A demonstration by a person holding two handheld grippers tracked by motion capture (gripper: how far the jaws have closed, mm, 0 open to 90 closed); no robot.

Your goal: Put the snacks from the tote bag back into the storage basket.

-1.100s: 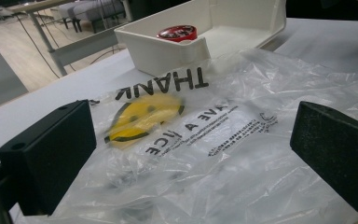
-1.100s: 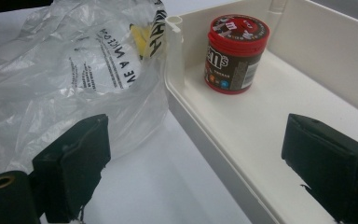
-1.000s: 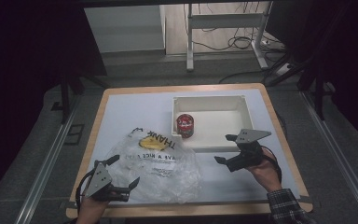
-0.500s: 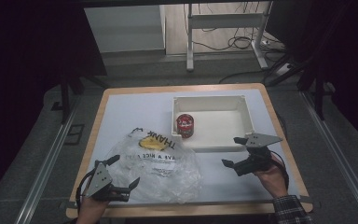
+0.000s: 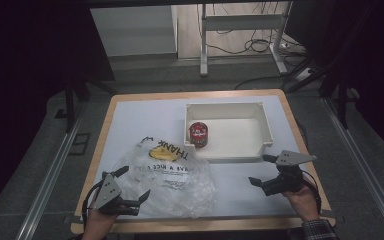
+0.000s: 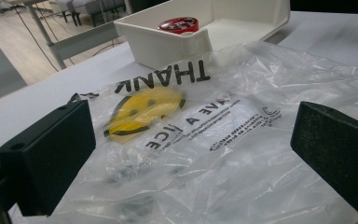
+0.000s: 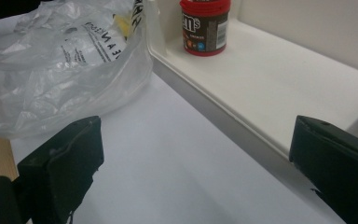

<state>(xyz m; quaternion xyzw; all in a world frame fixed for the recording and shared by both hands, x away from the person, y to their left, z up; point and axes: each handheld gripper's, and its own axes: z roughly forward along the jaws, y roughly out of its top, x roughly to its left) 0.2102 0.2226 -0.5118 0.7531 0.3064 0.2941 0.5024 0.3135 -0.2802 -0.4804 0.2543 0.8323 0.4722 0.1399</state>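
High view: left gripper [image 5: 129, 187] open at plastic bag [image 5: 172, 175] edge.

In the high view the table [image 5: 145, 112] filled the middle of the frame. The tray [image 5: 260, 127] sat right of centre, with the M&M's tub [image 5: 198, 135] standing upright in its lower left corner. The plastic bag [image 5: 167, 177] lay below and left of the tray, its upper edge touching the tray's wall. The left gripper [image 5: 130, 192] lay at lower left on the bag's edge; the right gripper [image 5: 261, 170] lay at lower right, just below the tray.
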